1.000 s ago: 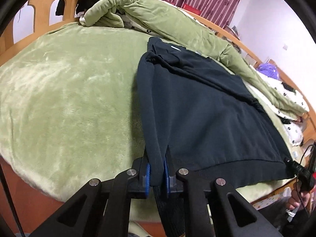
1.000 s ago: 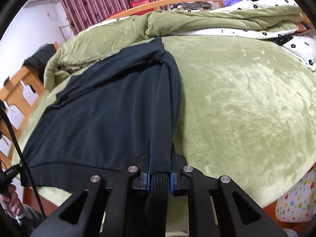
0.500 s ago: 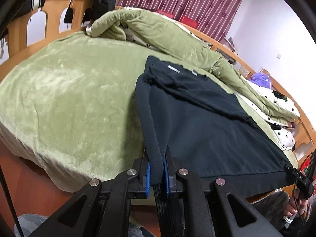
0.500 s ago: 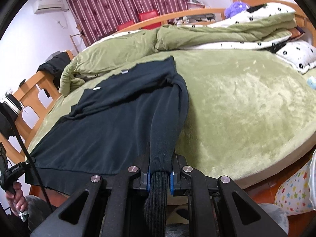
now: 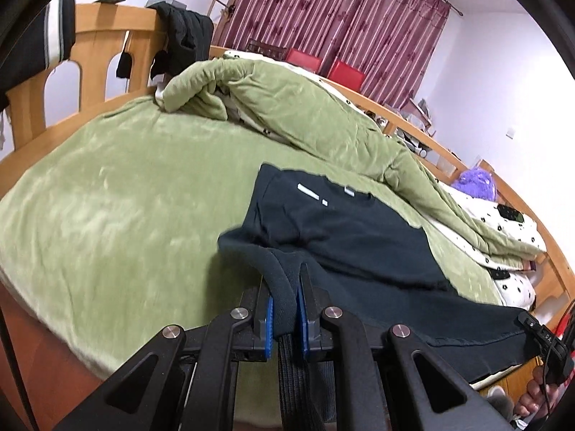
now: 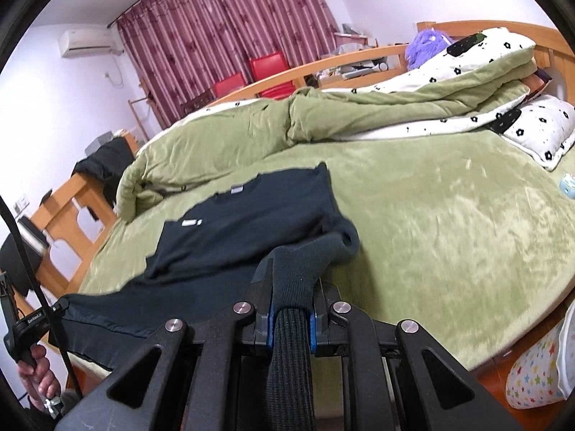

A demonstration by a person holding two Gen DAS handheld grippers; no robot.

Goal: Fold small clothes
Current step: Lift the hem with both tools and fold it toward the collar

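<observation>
Both grippers, left (image 5: 285, 314) and right (image 6: 291, 314), pinching sweater (image 5: 359, 237) hem corners, now lifted off bed (image 5: 125, 197); bottom-up fold underway

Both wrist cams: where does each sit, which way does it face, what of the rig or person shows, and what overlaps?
Left wrist: sits on the left claw, looks forward and down across the bed toward the curtains; shows its own fingers shut on a cuff, and the other hand at lower right.
Right wrist: sits on the right claw, same facing; fingers shut on the other cuff, a hand at lower left.
Shared: the dark sweater, bed, green quilt, curtains.
</observation>
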